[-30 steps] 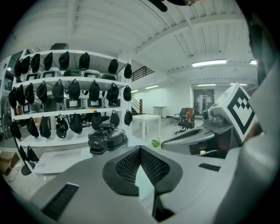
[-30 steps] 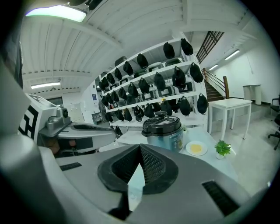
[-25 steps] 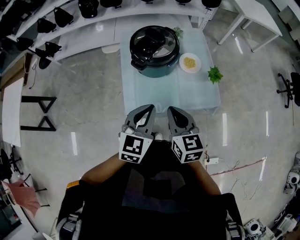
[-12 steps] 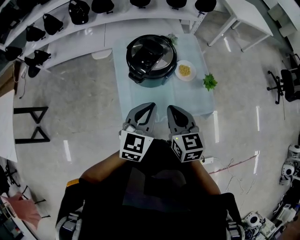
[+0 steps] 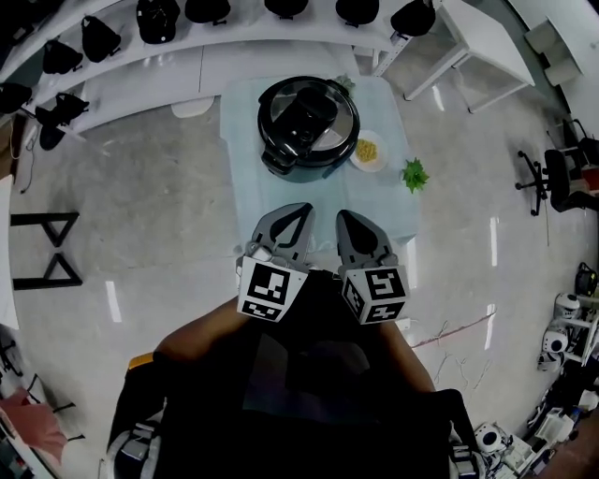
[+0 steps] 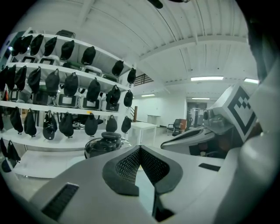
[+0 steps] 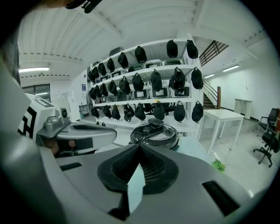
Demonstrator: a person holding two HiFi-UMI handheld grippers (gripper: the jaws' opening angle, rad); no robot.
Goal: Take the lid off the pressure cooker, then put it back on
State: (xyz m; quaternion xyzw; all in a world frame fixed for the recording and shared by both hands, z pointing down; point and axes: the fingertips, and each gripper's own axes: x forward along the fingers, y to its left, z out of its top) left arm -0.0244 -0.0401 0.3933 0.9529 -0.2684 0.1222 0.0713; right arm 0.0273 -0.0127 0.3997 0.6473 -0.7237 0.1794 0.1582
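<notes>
The black pressure cooker (image 5: 309, 126) stands with its lid on at the far end of a pale blue table (image 5: 323, 192). Both grippers are held side by side in front of the person's body, short of the table's near edge and well away from the cooker. My left gripper (image 5: 299, 213) is shut with nothing in it, and so is my right gripper (image 5: 344, 217). The left gripper view has the cooker (image 6: 105, 143) beyond its closed jaw tips (image 6: 139, 149). In the right gripper view the cooker (image 7: 155, 132) sits just above the closed tips (image 7: 139, 147).
A small plate of yellow food (image 5: 370, 152) and a green sprig (image 5: 413, 174) lie to the right of the cooker. White shelves with dark headgear (image 5: 159, 19) curve behind the table. A white table (image 5: 477, 42) and an office chair (image 5: 560, 178) stand at the right.
The table and cooker have slid slightly lower and nearer in the head view as the person moves toward them. Both grippers keep their place in front of the body, still shut.
</notes>
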